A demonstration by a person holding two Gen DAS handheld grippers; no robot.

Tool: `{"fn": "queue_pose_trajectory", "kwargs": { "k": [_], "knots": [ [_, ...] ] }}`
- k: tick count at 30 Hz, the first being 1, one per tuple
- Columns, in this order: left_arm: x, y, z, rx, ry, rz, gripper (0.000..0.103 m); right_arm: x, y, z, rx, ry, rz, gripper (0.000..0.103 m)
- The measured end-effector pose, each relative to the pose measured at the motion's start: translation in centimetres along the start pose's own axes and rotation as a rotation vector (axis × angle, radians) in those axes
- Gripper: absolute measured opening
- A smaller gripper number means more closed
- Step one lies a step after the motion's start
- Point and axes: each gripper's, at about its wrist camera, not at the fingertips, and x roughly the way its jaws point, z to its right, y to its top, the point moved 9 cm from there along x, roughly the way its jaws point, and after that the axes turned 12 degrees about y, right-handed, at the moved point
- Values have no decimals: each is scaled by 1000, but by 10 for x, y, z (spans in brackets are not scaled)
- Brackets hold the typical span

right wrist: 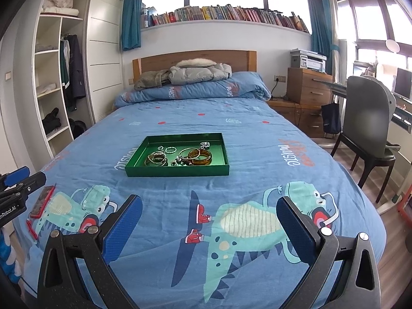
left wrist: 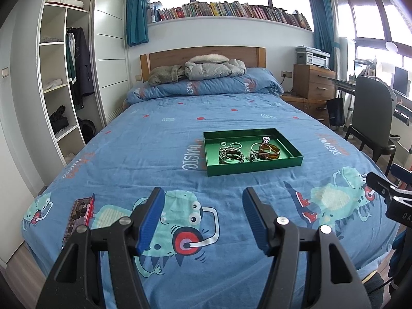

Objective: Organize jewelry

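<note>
While both grippers hang over the foot of the bed, the blue quilt with its cartoon dinosaur prints fills most of each view, running back to a wooden headboard where a grey padded jacket lies bunched on the folded bedding. Against the left wall stands an open white wardrobe with shelves and hanging clothes, and a long row of books lines the sill under the window. On the right side of the room a dark chair faces a desk, and a printer sits on a wooden drawer unit.

Near the middle of the bed lies a shallow green tray, well apart from both tools. Inside it, a cluster of silver bangles lies at the left, an amber bangle at the right with thin silver hoops leaning over it, and a few small rings sit behind them; the tiniest pieces are too small to make out.

A red phone lies on the quilt near the bed's left front corner.

The left gripper has its blue-padded jaws spread wide with nothing between them. The right gripper is likewise spread wide and holds nothing, above the dinosaur print.
</note>
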Motion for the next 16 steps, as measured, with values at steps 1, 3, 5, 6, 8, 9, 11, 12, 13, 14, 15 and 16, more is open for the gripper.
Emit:
{"fn": "queue_pose_trajectory", "kwargs": {
  "k": [1,3,5,6,8,9,11,12,13,14,15,16],
  "knots": [
    [-1,0,0,0,1,1,61,0,0,1,2,-1,0,102],
    [0,0,0,0,-1,0,61,0,0,4,6,-4,0,102],
    [3,-1,0,2,-2,-5,61,1,0,6,8,-7,0,102],
    [5,-2,0,3,-3,-6,61,1,0,6,9,-8,0,102],
    [7,-3,1,6,-1,-6,61,2,0,8,10,-10,0,102],
    [7,-2,1,6,-1,-6,61,3,0,8,11,-11,0,102],
    [8,-3,2,8,-3,-7,61,4,0,9,12,-12,-1,102],
    [9,-3,3,9,-3,-7,61,4,0,10,13,-13,-2,102],
    [9,-3,3,10,-3,-8,61,5,0,10,14,-13,-2,102],
    [10,-3,3,9,-3,-7,61,5,0,10,14,-13,-3,102],
    [10,-3,3,8,-2,-7,61,5,0,10,14,-13,-3,102],
    [10,-2,4,8,-2,-7,61,5,0,10,14,-13,-2,102]
  ]
}}
